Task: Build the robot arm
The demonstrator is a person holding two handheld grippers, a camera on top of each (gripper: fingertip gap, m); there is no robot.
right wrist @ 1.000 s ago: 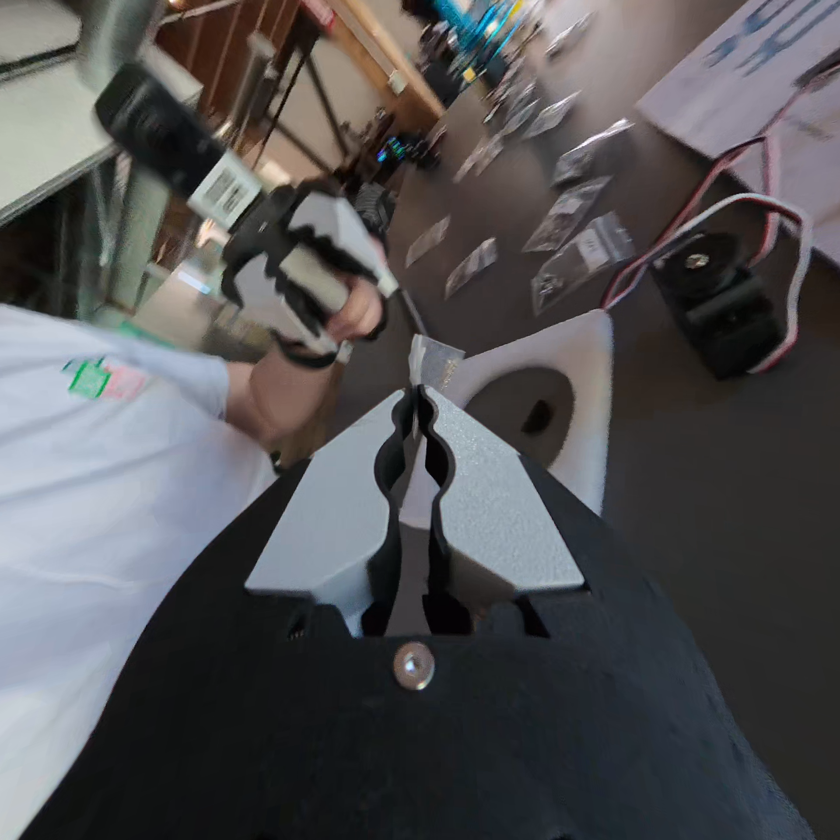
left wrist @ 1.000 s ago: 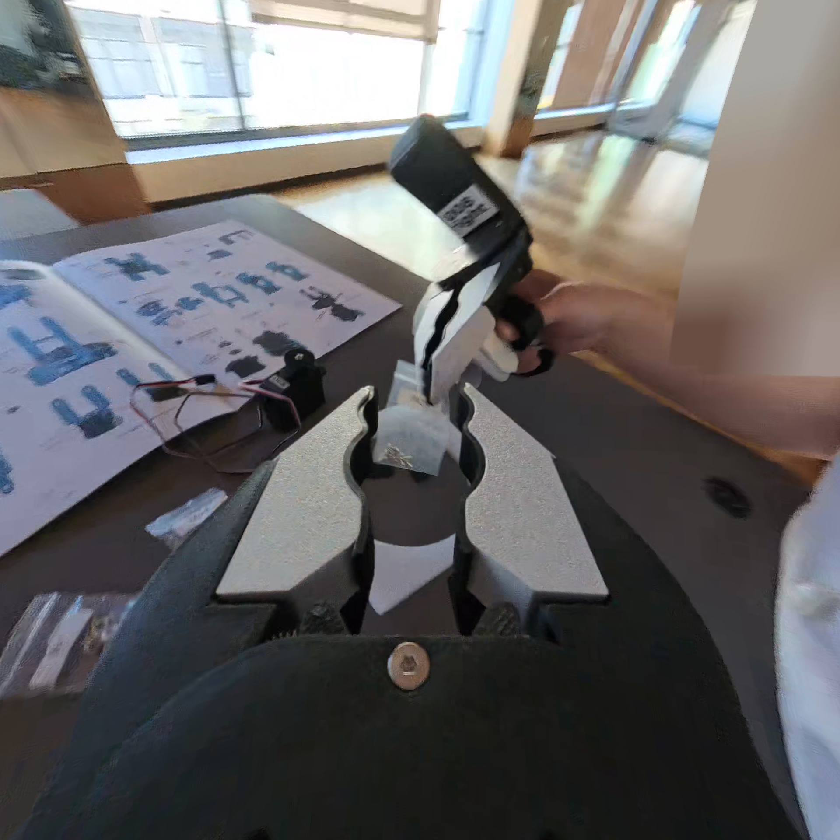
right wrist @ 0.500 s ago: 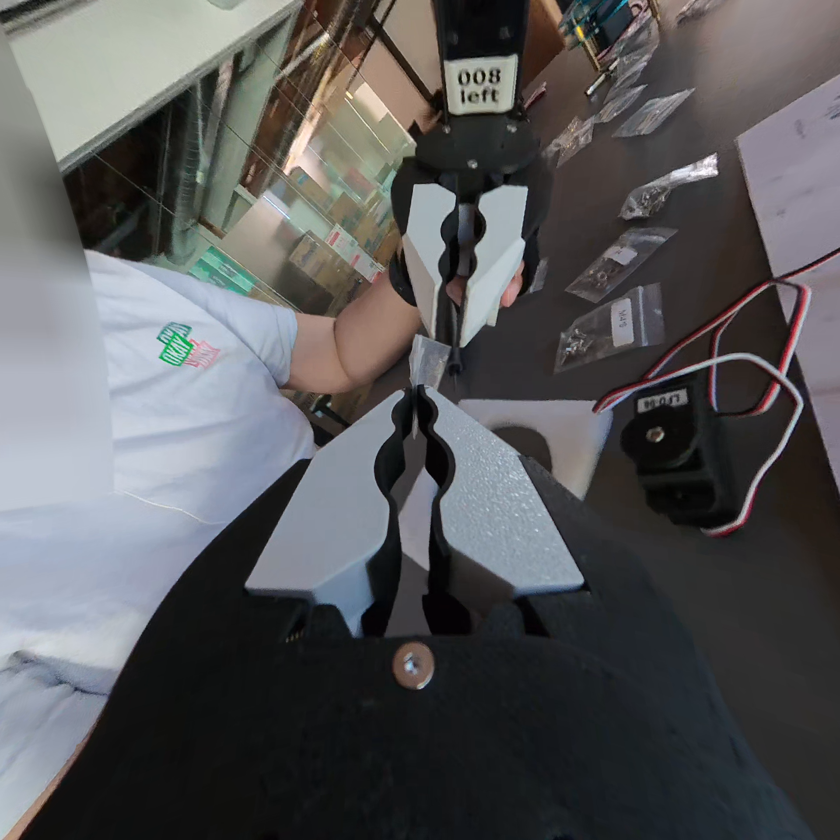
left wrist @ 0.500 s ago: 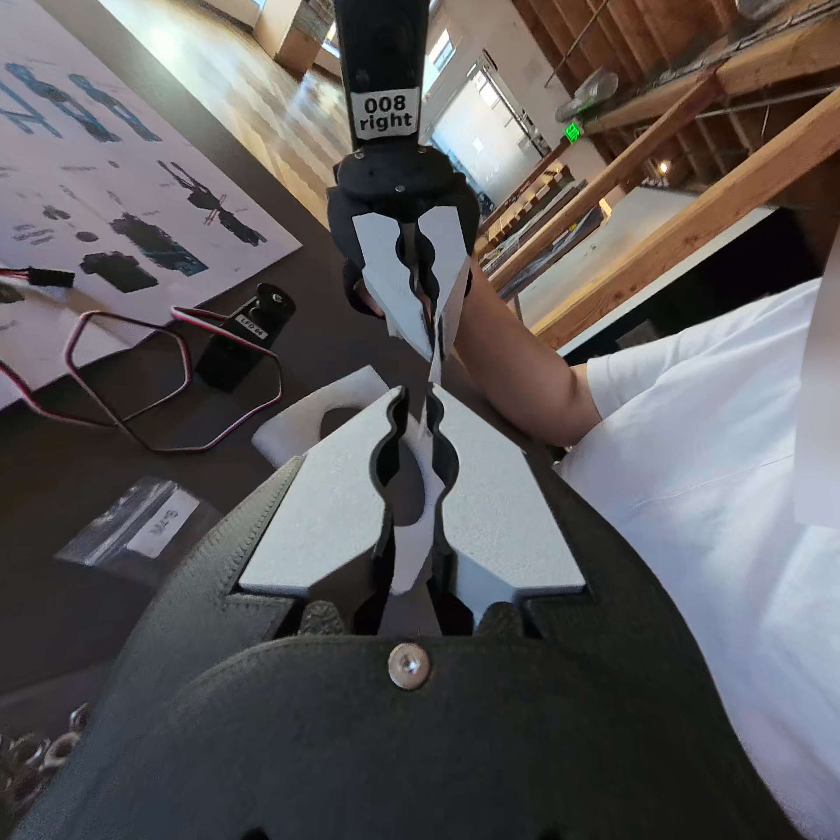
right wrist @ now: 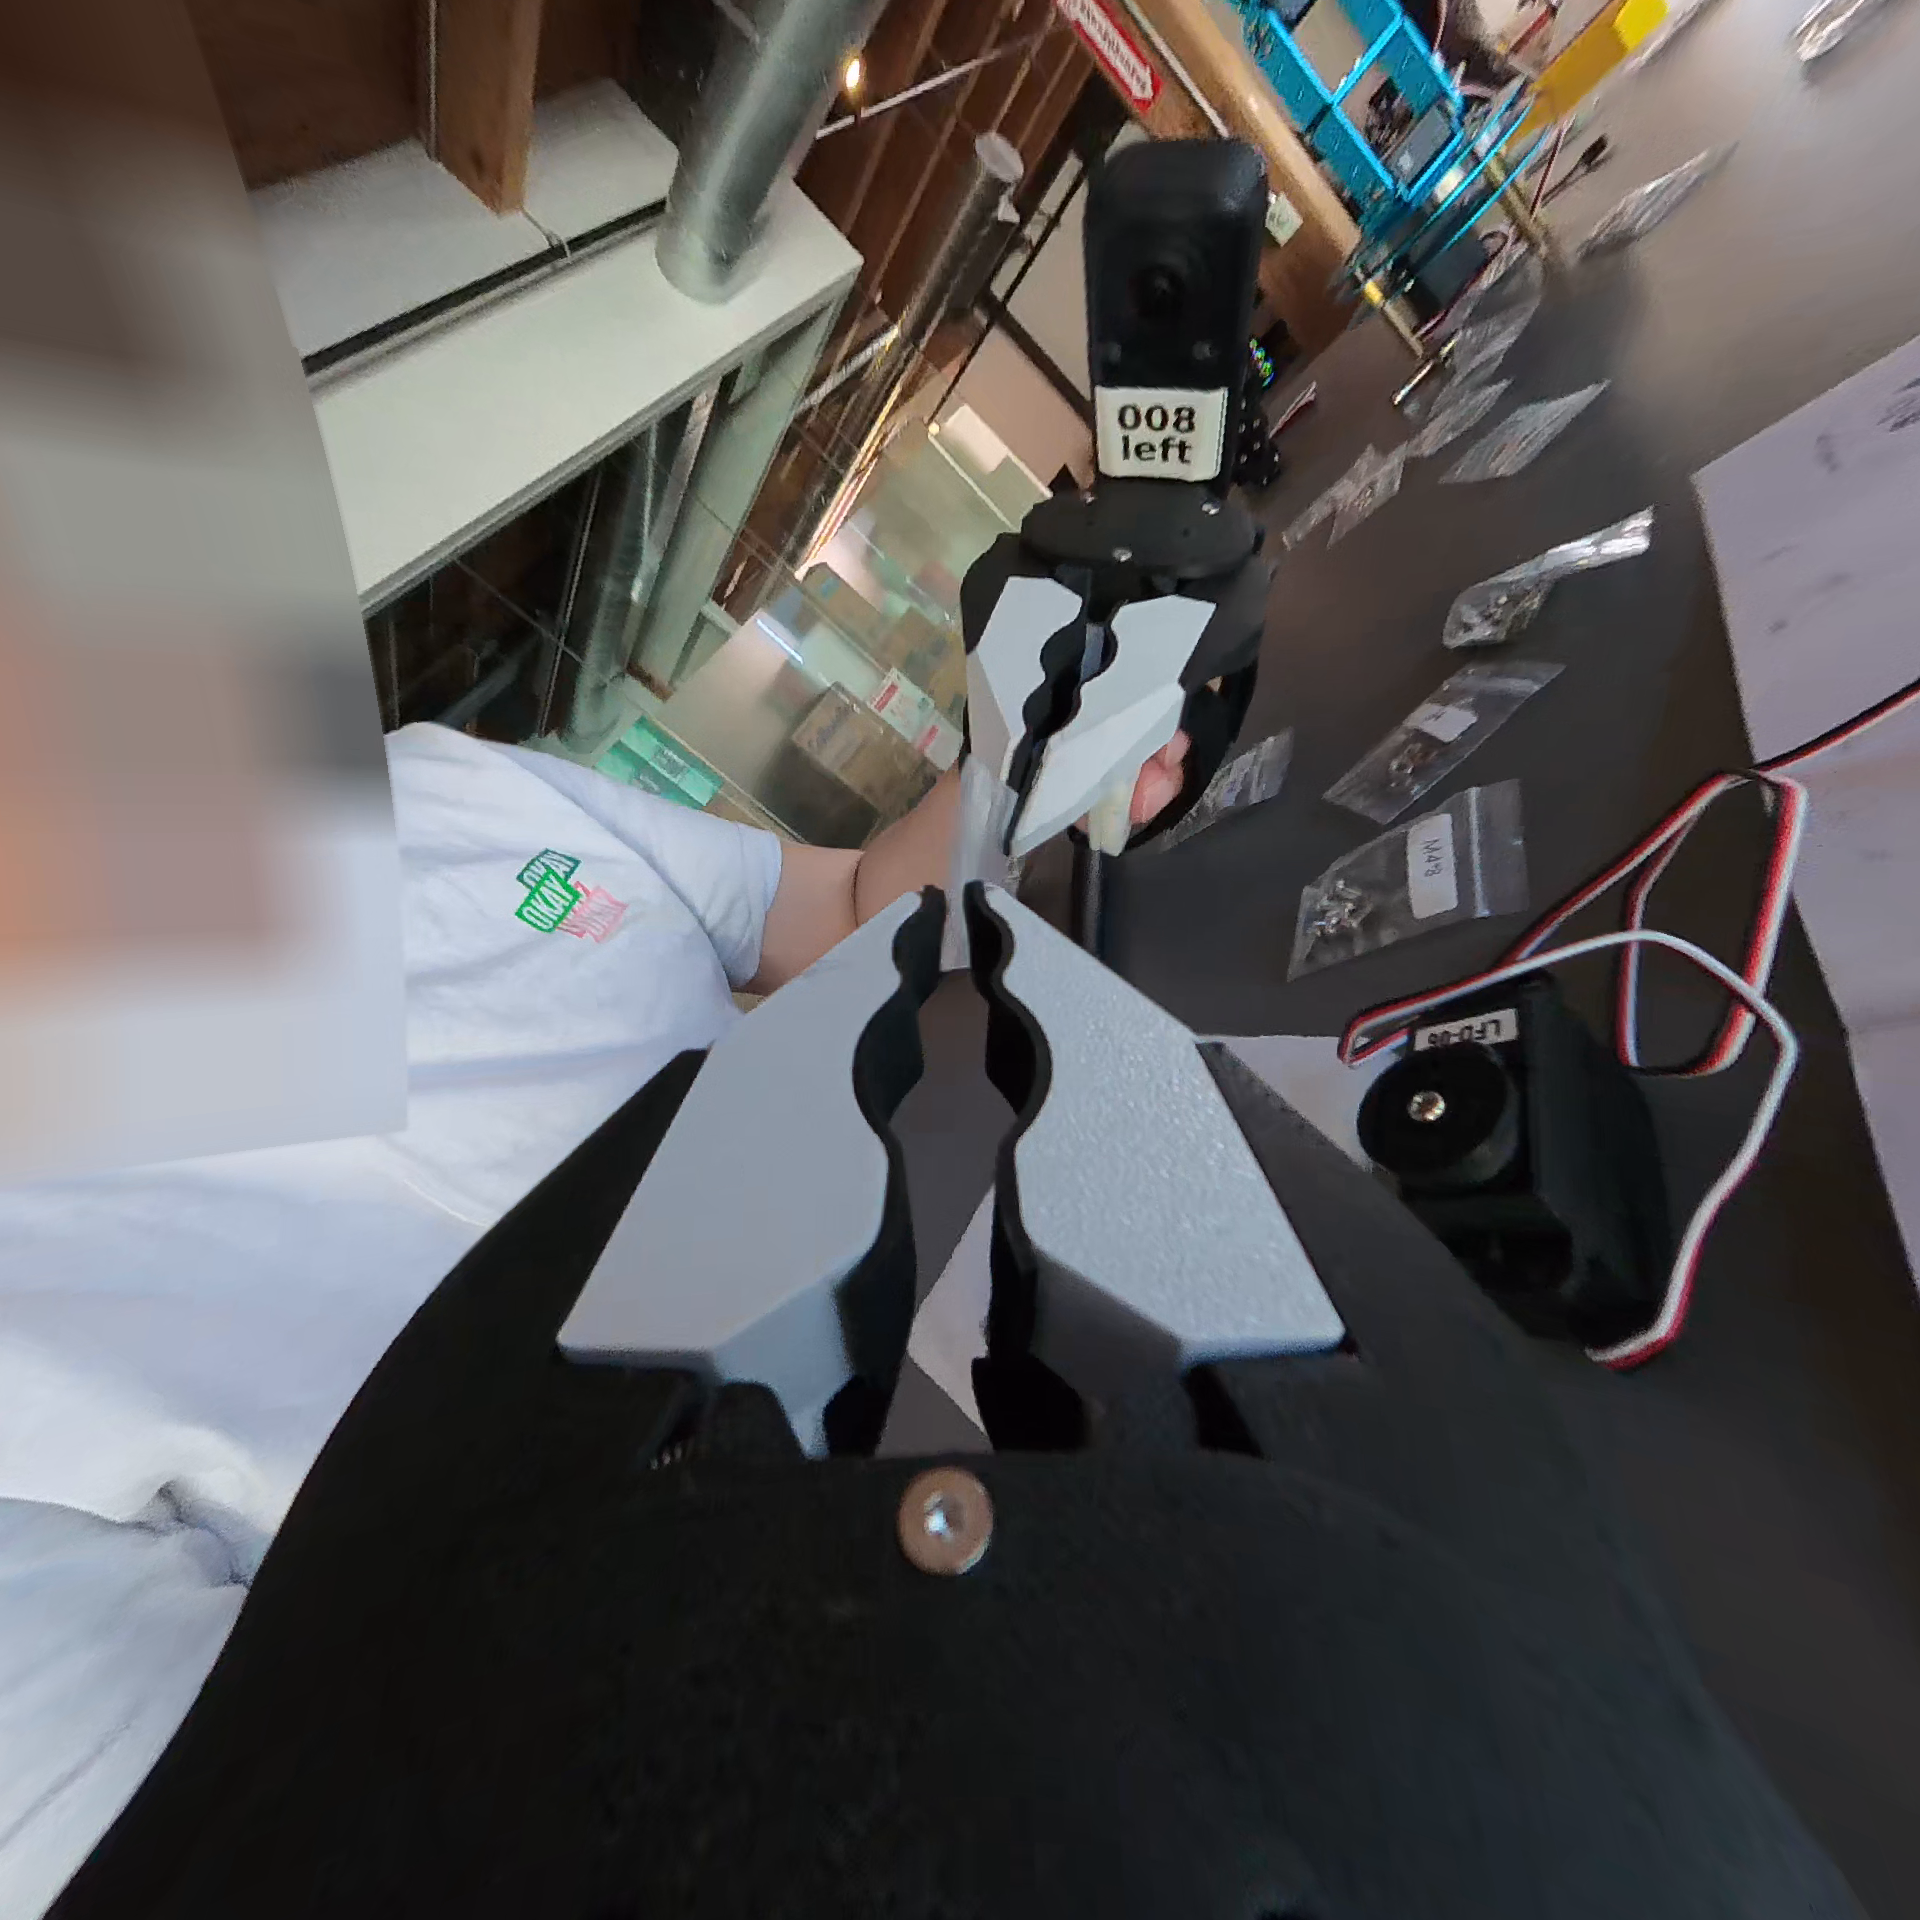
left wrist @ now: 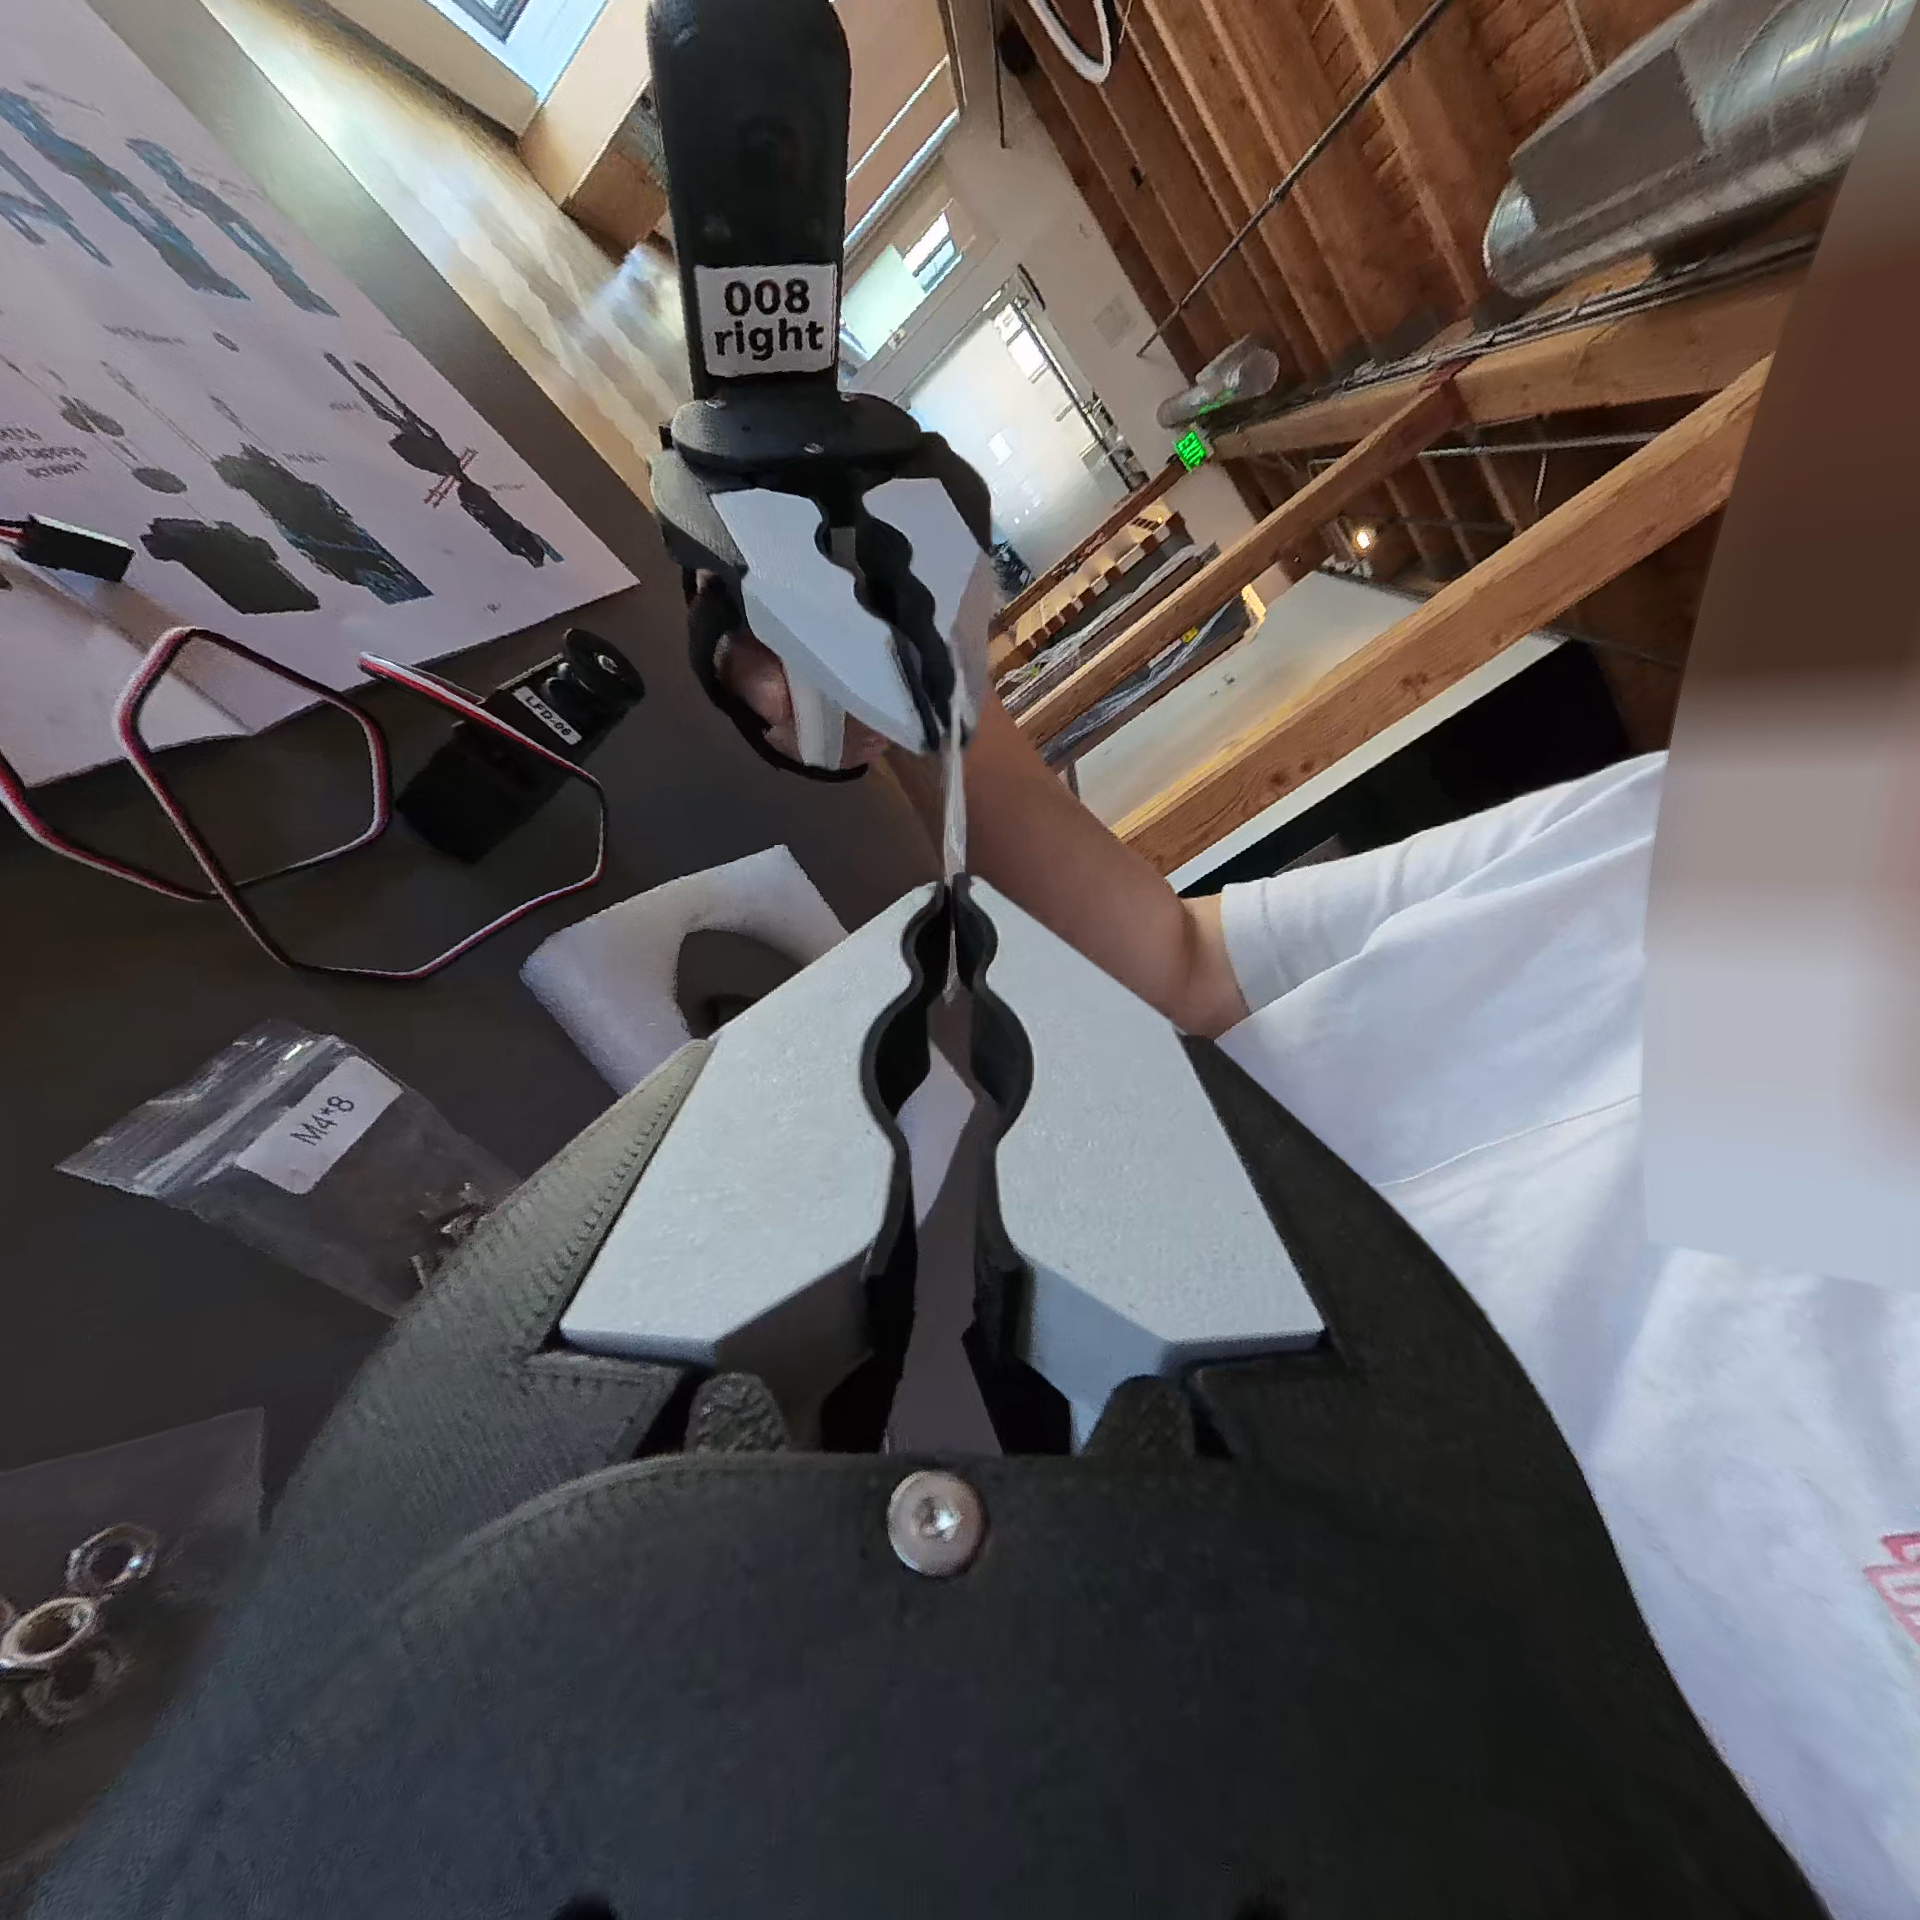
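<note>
A small clear plastic bag [left wrist: 954, 821] hangs edge-on in the air between my two grippers, which face each other tip to tip above the dark table [left wrist: 312, 904]. My left gripper [left wrist: 951, 896] is shut on one end of the bag. My right gripper [left wrist: 940, 732] is shut on the other end. In the right wrist view, my right gripper [right wrist: 945, 902] pinches the bag [right wrist: 971, 831], and the left gripper [right wrist: 1013, 844] grips it just beyond. What the bag holds is hidden.
On the table lie a black servo [left wrist: 520, 748] with a red, white and black wire [right wrist: 1704, 935], a white foam piece [left wrist: 644, 966], a labelled bag of screws [left wrist: 301, 1143], loose nuts [left wrist: 62, 1621], more small bags [right wrist: 1444, 717] and an open instruction sheet [left wrist: 156, 364]. A person's white shirt [left wrist: 1455, 1039] is close by. Some 4 cm of space lies between my two pairs of fingers.
My left gripper, open around the bag a second ago, has shut on it. Both grippers have lifted and turned to face each other, and since half a second ago they have drawn apart.
</note>
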